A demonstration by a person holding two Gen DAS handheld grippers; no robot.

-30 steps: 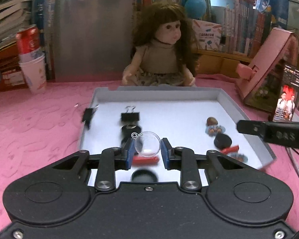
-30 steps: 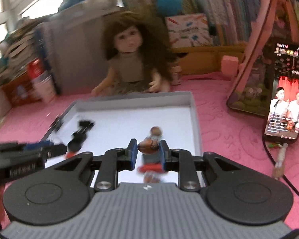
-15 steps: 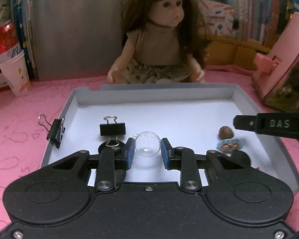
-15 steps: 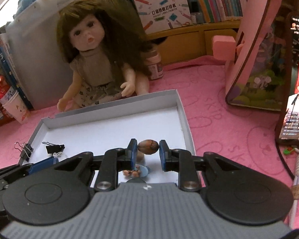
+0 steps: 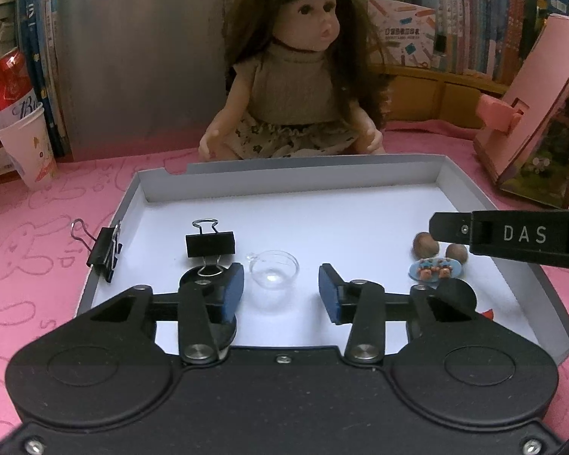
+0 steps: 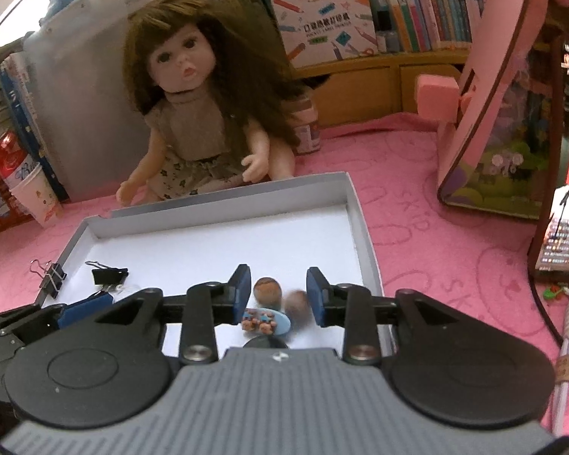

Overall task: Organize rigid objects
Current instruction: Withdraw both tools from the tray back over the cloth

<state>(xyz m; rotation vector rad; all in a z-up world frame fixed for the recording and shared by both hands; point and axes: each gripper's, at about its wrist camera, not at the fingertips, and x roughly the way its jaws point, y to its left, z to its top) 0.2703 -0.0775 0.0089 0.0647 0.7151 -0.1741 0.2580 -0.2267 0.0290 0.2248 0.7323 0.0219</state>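
A shallow white tray (image 5: 284, 174) lies on the pink mat. My left gripper (image 5: 280, 290) is open above a clear plastic half-sphere (image 5: 274, 273) that rests on the tray floor. My right gripper (image 6: 278, 294) is open over two brown nuts (image 6: 267, 289) (image 6: 297, 302) and a blue oval charm (image 6: 265, 320) on the tray's right side; these also show in the left wrist view (image 5: 423, 244). A black binder clip (image 5: 209, 244) stands in the tray. Another clip (image 5: 104, 252) grips the tray's left wall.
A doll (image 5: 299, 76) sits behind the tray. A paper cup with a red can (image 5: 22, 129) stands at the left. A pink stand (image 6: 493, 87) and a phone (image 6: 565, 197) are at the right. Black round discs (image 5: 457, 297) lie in the tray.
Both grippers opened. The clear half-sphere left the left jaws and sits on the tray. The nut left the right jaws and lies beside the other nut.
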